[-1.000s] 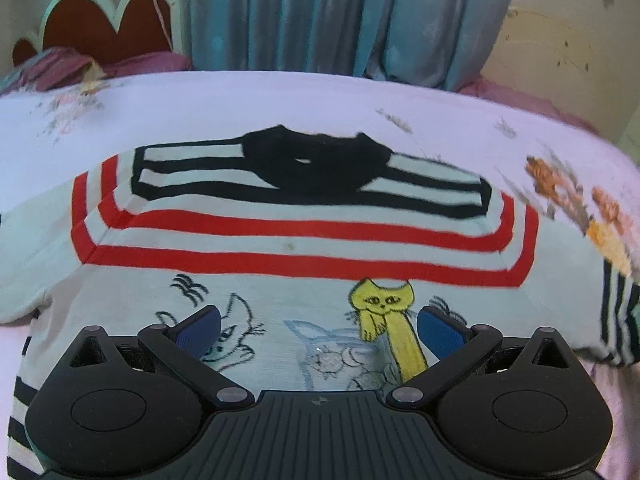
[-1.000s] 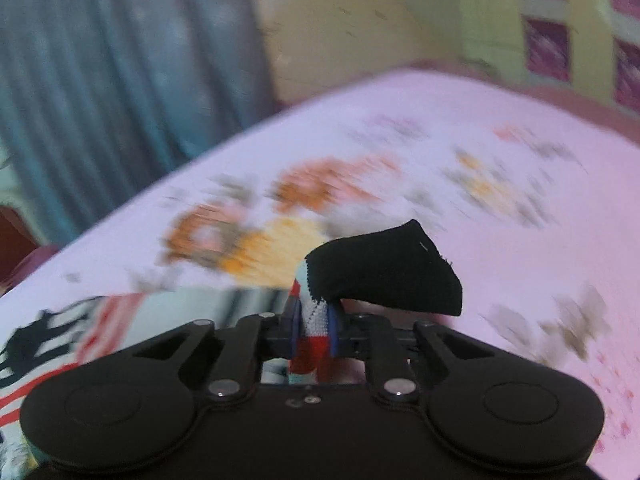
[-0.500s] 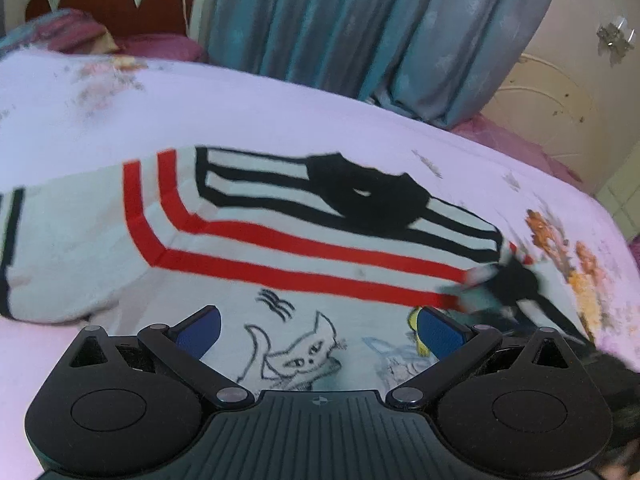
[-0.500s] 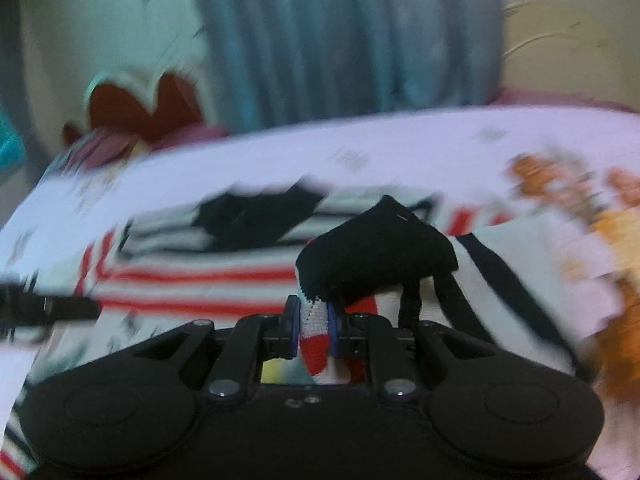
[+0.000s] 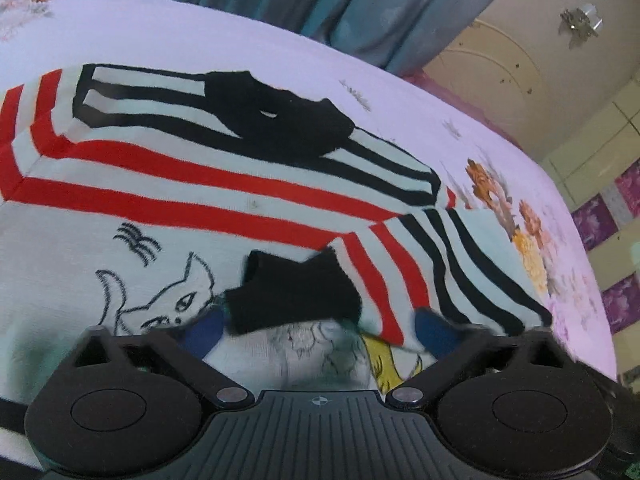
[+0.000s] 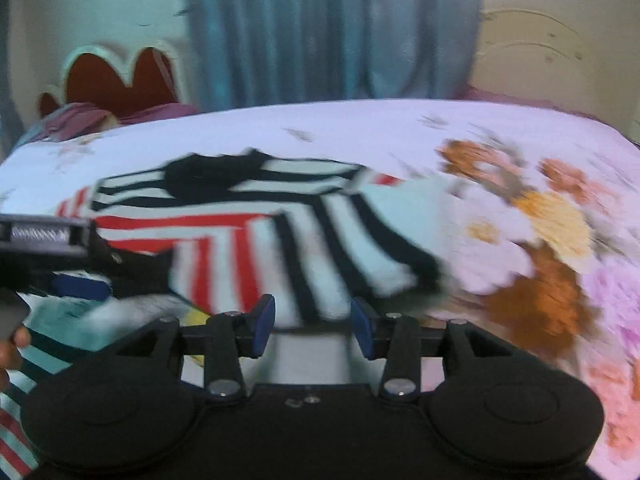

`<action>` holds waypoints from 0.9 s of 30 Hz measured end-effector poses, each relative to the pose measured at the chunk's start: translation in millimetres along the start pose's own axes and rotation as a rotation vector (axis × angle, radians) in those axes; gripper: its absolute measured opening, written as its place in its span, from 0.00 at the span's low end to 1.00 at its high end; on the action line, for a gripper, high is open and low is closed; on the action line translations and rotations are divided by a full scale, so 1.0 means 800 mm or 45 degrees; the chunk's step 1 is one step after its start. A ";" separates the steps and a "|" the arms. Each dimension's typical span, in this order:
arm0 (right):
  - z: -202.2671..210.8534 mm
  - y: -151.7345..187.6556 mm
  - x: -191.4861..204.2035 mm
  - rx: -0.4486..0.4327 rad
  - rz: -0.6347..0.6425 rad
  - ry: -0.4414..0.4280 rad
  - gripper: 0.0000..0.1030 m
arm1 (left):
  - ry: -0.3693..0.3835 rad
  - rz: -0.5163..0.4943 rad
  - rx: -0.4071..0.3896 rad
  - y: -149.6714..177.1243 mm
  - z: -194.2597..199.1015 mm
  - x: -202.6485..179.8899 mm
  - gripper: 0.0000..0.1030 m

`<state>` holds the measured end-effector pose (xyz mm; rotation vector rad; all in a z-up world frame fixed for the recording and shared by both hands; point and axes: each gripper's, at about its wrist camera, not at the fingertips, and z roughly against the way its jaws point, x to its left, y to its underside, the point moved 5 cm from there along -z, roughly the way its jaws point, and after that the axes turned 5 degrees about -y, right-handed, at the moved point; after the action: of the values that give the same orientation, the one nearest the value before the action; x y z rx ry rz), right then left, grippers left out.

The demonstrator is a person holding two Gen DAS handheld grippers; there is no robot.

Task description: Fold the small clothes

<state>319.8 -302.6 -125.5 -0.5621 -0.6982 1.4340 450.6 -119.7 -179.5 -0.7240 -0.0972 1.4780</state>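
Sweater [image 5: 200, 200] flat on bed [image 5: 200, 32]; sleeve [image 5: 420, 256] folded across cat print [image 5: 160, 304].
Left gripper [image 5: 320, 326]: wide, closing around cuff [image 5: 292, 296], no grip seen.
Right gripper [image 6: 314, 326]: opening, sleeve between the jaws, unpinched.
Risk: loose sleeve springing back; closing jaws bunching cuff.
No legible writing.

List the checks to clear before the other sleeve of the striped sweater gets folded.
1. Folded sleeve lies across the sweater front: ok.
2. Right gripper clear of the sleeve, jaws opening, nothing pinched: ok.
3. Black cuff between the closing left gripper jaws; pads on it: cannot tell.
4. Sleeve lying flat, no bunching: cannot tell, blurred.
5. Other sleeve in view: not ok, cut off at the frame edge.
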 end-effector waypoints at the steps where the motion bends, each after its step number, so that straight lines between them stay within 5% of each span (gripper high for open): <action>1: 0.001 0.005 -0.013 0.009 -0.019 0.033 0.41 | -0.012 0.002 -0.001 0.000 -0.006 0.000 0.74; 3: -0.005 0.013 -0.029 0.027 -0.049 0.076 0.41 | -0.028 0.006 -0.037 -0.002 -0.011 0.002 0.64; 7: -0.015 0.022 -0.056 0.049 -0.116 0.113 0.41 | -0.042 -0.006 -0.082 -0.006 -0.013 0.007 0.18; 17: -0.052 0.013 -0.053 0.077 -0.151 0.090 0.34 | -0.028 0.024 -0.411 -0.059 0.074 0.019 0.14; 20: -0.054 0.010 -0.046 0.069 -0.140 0.088 0.22 | -0.129 0.036 -0.418 -0.059 0.083 0.056 0.14; 27: -0.054 0.014 -0.042 0.062 -0.087 0.113 0.15 | -0.258 0.116 -0.259 -0.013 0.038 0.111 0.14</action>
<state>343.5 -332.3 -166.2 -0.5555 -0.6052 1.3506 456.7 -25.3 -182.7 -0.7472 -0.3779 1.6418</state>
